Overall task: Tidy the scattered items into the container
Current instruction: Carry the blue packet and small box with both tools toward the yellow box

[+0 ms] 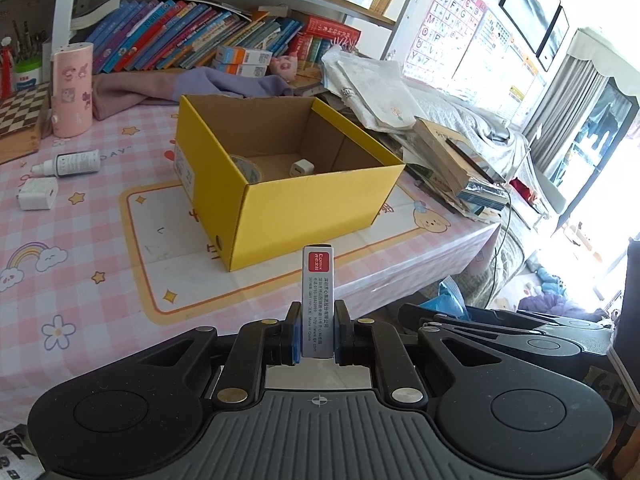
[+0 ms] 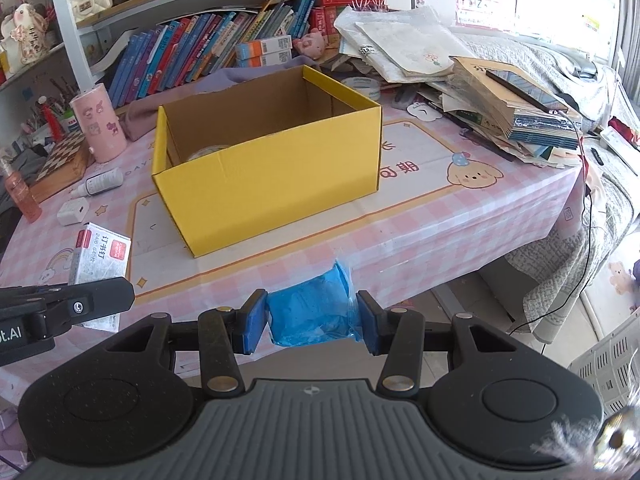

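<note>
An open yellow cardboard box (image 1: 320,196) stands on the pink checked table; it also shows in the right wrist view (image 2: 272,184). Inside lie a tape roll (image 1: 246,166) and a small white charger (image 1: 301,168). My left gripper (image 1: 317,334) is shut on a grey and red staples box (image 1: 318,300), held upright near the table's front edge; the staples box also shows in the right wrist view (image 2: 100,260). My right gripper (image 2: 311,318) is shut on a blue plastic bag roll (image 2: 310,312) in front of the box. A white charger (image 1: 38,194) and a small dropper bottle (image 1: 70,164) lie on the table at the left.
A pink cylinder (image 1: 72,90), a chessboard (image 1: 20,120) and a purple cloth (image 1: 168,88) stand behind the box. Books fill the shelf (image 1: 192,40). A pile of papers and books (image 2: 500,100) sits at the right. The table's edge (image 2: 480,248) drops off at the right front.
</note>
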